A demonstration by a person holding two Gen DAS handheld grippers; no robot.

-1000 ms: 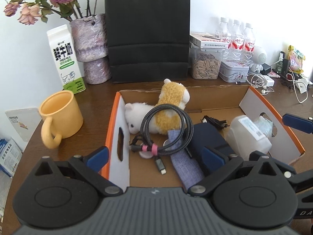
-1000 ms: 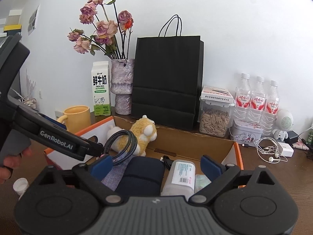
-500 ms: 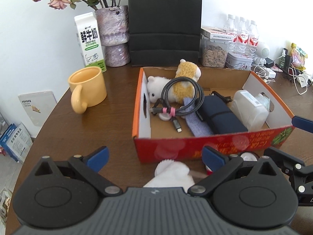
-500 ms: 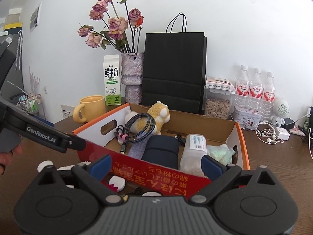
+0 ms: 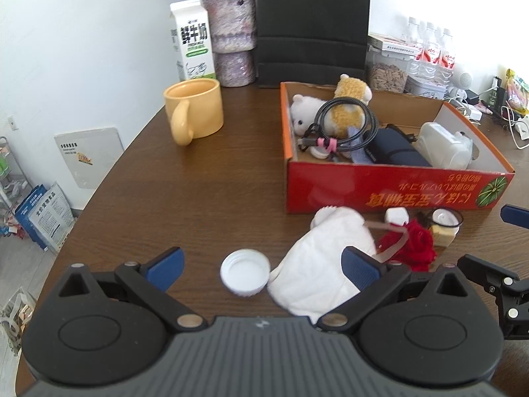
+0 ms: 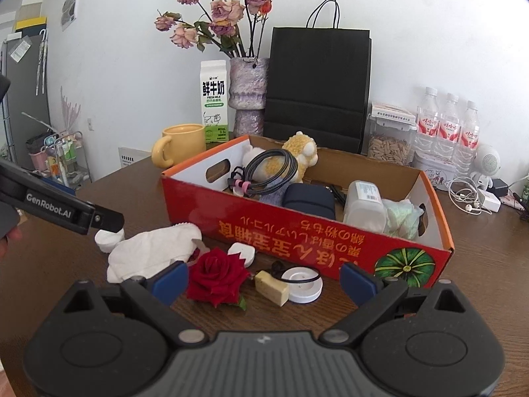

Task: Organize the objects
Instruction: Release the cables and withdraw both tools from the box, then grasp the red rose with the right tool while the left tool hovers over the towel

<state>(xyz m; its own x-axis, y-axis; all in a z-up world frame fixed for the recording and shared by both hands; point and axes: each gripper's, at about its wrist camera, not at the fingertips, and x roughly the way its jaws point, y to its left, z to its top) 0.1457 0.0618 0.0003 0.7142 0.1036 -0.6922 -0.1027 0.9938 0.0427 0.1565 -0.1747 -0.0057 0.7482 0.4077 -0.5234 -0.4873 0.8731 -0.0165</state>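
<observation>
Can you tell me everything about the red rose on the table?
The red rose is one open bloom with deep red petals that look soft; whether it is real or fake can't be told. A small green leaf pokes out beneath it. It lies on the brown table, outside the box, in front of the red cardboard box. The white cloth sits just to its left and a yellowish block to its right. Neither gripper holds it.

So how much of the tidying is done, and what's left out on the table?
A good part looks done: the red box already holds a coiled cable, two plush toys, a dark pouch and a plastic container. Nothing is in hand; the left gripper and right gripper are both open. Left on the table: a white cloth, red rose, white cap and a few small items.
</observation>
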